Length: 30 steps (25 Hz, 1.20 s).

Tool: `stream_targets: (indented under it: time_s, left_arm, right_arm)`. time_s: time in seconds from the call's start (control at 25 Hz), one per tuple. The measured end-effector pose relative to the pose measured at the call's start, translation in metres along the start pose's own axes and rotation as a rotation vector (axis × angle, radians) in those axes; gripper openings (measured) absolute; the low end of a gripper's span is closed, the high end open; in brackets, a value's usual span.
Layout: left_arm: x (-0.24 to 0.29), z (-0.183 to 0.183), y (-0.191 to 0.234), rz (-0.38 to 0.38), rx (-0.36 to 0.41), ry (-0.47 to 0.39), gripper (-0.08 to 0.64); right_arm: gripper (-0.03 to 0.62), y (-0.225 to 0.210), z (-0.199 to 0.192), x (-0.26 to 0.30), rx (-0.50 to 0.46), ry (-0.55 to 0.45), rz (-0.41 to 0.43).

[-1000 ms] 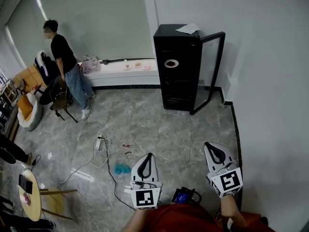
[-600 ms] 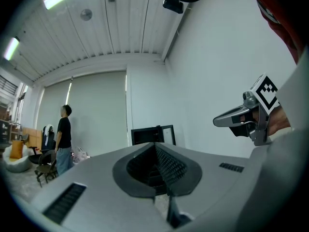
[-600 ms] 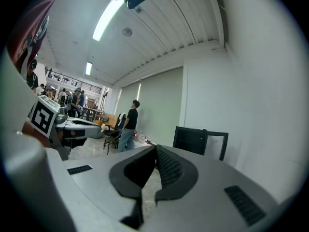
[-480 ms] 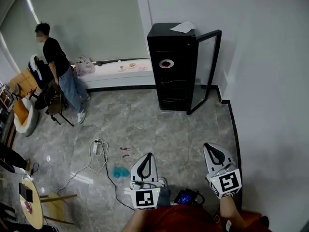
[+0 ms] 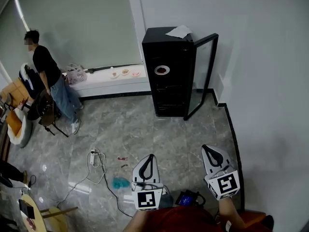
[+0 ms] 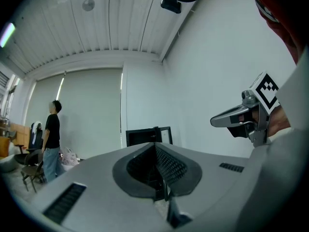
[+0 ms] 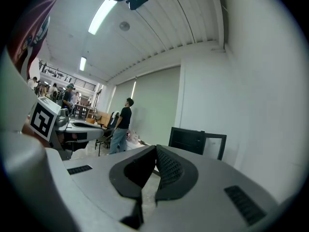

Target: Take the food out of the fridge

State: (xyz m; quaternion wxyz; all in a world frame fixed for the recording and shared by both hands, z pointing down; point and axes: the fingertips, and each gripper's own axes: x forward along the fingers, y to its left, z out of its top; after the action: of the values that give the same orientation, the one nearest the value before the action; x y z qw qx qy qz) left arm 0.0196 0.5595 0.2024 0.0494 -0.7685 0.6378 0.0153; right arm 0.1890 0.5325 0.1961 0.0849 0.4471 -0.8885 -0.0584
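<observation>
Both closed empty, left hand-held gripper (image 5: 150, 155) and right hand-held gripper (image 5: 205, 147) face boxy black fridge (image 5: 166, 88)

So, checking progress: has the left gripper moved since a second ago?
Yes: the left gripper has advanced toward the fridge, past the teal scrap.

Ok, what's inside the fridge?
The door is open, and one plate of reddish food shows on an upper shelf of the fridge. The shelves below are too dark to tell whether they hold anything.
</observation>
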Motion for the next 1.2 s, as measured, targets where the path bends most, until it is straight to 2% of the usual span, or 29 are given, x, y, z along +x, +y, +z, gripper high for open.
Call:
stream_targets:
  time_s: [0.64,0.92,1.2]
  left_arm:
    - [0.078,-0.001,0.112,-0.028,-0.039,-0.02,0.014]
    - [0.087,-0.004,0.137,-0.046,-0.04,-0.031,0.014]
    - [0.104,-0.013,0.145,-0.057,-0.038,-0.011,0.014]
  right_arm:
    - [0.021,0.02,0.025,0.134,-0.043,0.0,-0.06]
    - [0.023,0.029,0.026,0.155,-0.058,0.006,-0.09]
    - [0.023,0.02,0.024,0.171,-0.048,0.006,-0.101]
